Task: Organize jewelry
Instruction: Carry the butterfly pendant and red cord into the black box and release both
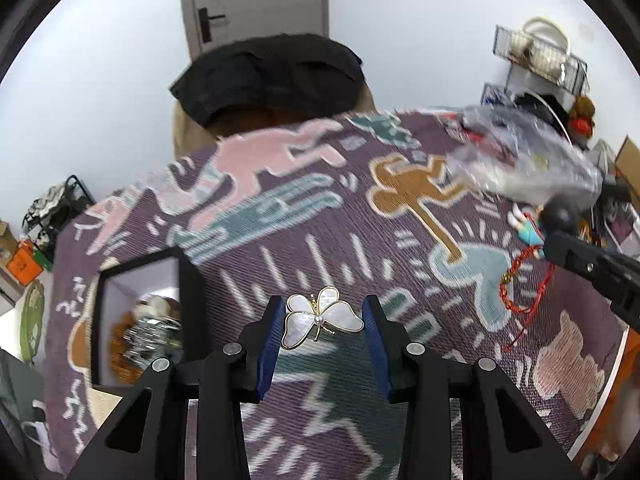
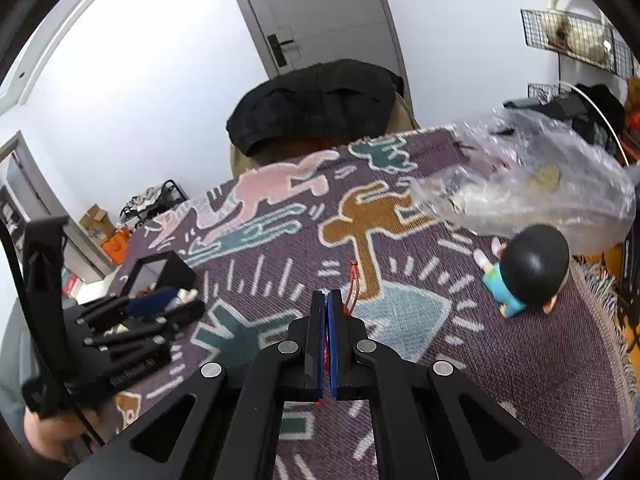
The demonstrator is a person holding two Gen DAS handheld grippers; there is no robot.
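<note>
Covering the table, a purple figure-patterned woven cloth (image 1: 320, 208); grey door (image 1: 256, 0) behind. Left gripper (image 1: 324, 320) pinches butterfly brooch (image 1: 320, 318); right gripper (image 2: 327, 300) clamps red cord bracelet (image 2: 352, 288).

The brooch (image 1: 322, 318) has glossy pearly wings edged in gold metal. Under it, the rug (image 1: 328, 216) is coarse woven cloth — matt, ribbed. The bag (image 2: 532, 184) is crinkled clear plastic — shiny.

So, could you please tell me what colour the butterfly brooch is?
The butterfly brooch has pearly white wings with gold edging, clearest in the left wrist view.
</note>
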